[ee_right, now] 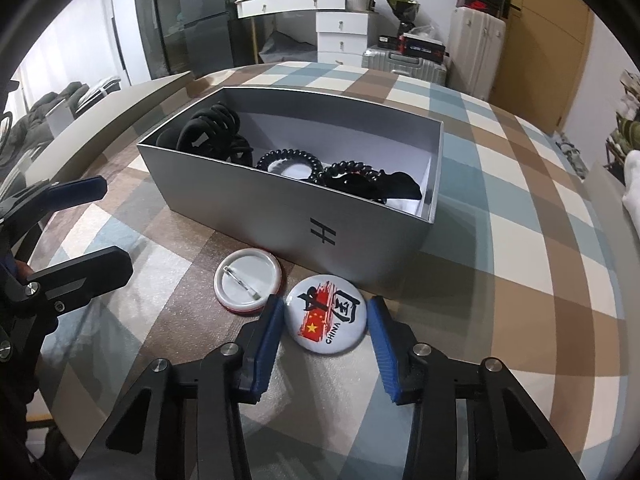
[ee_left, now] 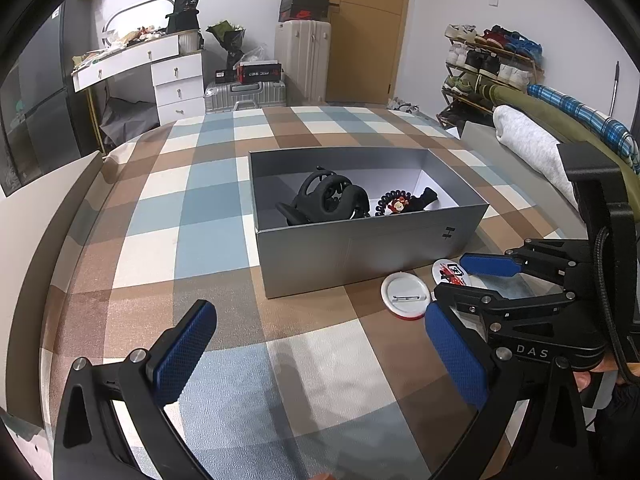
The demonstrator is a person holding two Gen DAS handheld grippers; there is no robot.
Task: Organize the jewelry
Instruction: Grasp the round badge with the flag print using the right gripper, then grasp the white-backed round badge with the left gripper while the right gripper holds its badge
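Right gripper [ee_right: 325, 334] has its fingers either side of the China badge [ee_right: 325, 312] on the checked bed [ee_right: 520, 240], not quite pinching it. Left gripper [ee_left: 320, 356] hangs wide open, empty. Another badge [ee_right: 248, 286] lies face down beside it, grey box [ee_right: 280, 216] of hair ties just behind.

An open box [ee_right: 288, 208] stands near the middle of the bed [ee_right: 520, 240]; hair clips [ee_right: 212, 128] lie at its left end, coiled hair ties [ee_right: 296, 164] toward its right. Before the box lie two badges, apart: a face-down badge [ee_right: 247, 286] left, a face-up badge [ee_right: 325, 314] right, between the right gripper [ee_right: 326, 338] jaws.
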